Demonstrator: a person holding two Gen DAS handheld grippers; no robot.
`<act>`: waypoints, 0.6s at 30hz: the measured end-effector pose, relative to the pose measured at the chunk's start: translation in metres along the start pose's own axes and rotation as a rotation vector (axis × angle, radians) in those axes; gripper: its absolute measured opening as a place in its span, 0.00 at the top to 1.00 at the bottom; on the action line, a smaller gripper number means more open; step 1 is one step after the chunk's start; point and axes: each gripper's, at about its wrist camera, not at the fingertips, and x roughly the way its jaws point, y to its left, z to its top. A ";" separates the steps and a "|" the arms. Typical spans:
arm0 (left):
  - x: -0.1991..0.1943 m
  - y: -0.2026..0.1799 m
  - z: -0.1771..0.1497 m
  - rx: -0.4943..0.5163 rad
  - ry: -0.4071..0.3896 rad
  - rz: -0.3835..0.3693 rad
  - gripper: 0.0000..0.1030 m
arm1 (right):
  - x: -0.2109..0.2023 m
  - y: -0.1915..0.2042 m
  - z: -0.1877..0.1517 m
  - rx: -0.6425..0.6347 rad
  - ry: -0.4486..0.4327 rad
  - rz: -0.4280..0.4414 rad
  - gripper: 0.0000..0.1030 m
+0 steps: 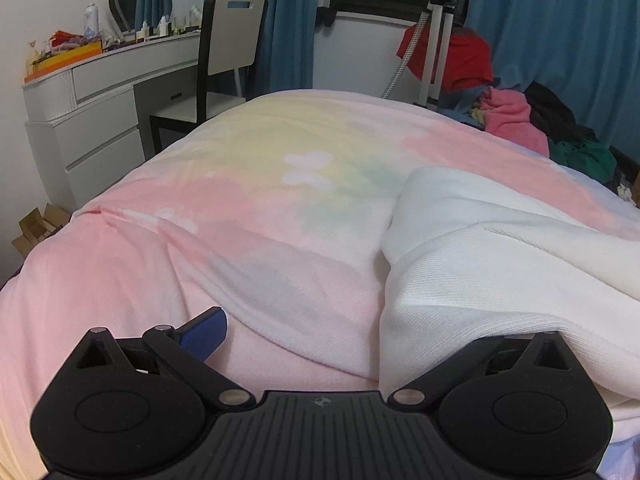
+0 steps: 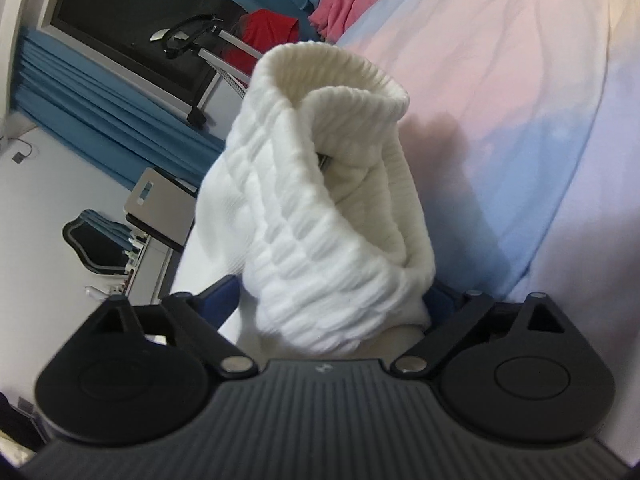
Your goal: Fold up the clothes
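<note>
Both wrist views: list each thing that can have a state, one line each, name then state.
left gripper: open, one side under the white garment's edge.
right gripper: open wide, ribbed cloth bunched between its fingers.
white garment: unfolded, rumpled on the bedspread.
bedspread: spread out, creased.
clothes pile: heaped, unfolded.
chair: empty, at the dresser.
curtains: drawn.

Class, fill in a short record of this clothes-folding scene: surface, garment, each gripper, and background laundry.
surface: pastel bedspread
garment: white knit garment, ribbed edge bunched up between the right gripper's fingers
left gripper: open, garment draped over one finger
right gripper: open wide, pads not pressing the knit
background laundry: pile of clothes at the bed's far edge
</note>
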 end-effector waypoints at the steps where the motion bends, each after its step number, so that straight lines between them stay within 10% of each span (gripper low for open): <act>1: 0.001 0.000 0.000 -0.001 0.000 0.000 0.00 | -0.001 0.000 0.000 0.015 -0.003 0.007 0.06; 10: 0.003 -0.007 0.005 0.053 0.015 0.008 0.00 | 0.011 0.010 -0.015 -0.125 0.032 -0.090 0.11; 18: -0.004 -0.008 0.016 0.116 0.158 -0.097 0.04 | -0.002 0.022 -0.010 -0.108 -0.035 -0.130 0.50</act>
